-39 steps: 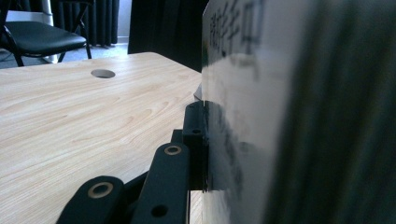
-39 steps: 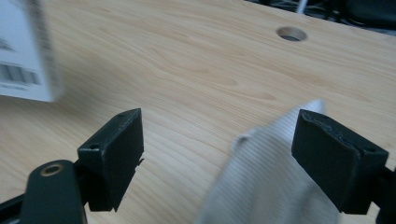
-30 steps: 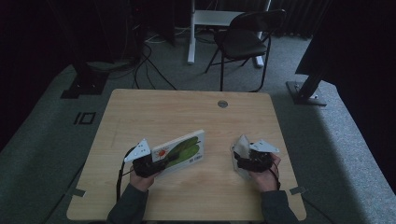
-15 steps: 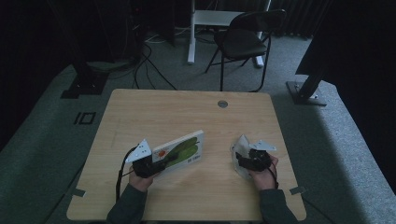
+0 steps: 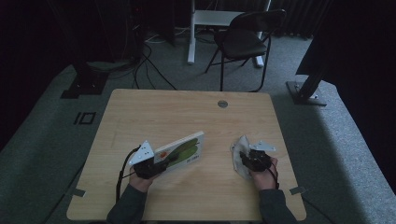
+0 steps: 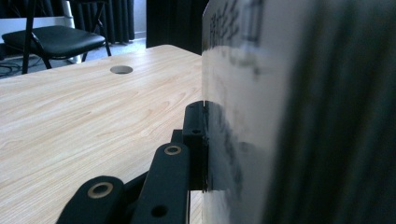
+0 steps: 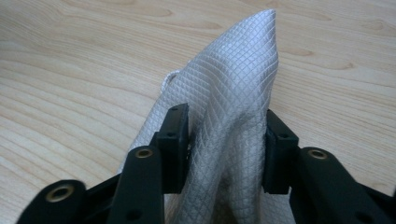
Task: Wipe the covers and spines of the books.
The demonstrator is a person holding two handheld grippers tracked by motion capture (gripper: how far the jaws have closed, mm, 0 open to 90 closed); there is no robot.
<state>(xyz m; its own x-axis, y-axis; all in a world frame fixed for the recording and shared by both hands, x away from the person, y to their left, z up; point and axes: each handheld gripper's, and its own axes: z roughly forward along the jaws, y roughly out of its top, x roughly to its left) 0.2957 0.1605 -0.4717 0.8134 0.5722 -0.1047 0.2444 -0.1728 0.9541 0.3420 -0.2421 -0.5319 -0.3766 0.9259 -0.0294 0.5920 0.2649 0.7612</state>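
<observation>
A white quilted cloth [image 7: 229, 107] lies bunched near the wooden table's [image 5: 187, 107] right edge. Your right gripper [image 5: 246, 158] has just been closing; its jaws now pinch the cloth's folds. Well apart to the left, your left gripper [image 5: 161, 164] clamps a flat printed box [image 5: 184, 148], tilted on edge.

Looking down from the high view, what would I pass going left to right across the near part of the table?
Left gripper → flat box with green print, clamped in it → bare table → white quilted cloth → right gripper, its jaws having just been closing, cloth bunched between them.
</observation>
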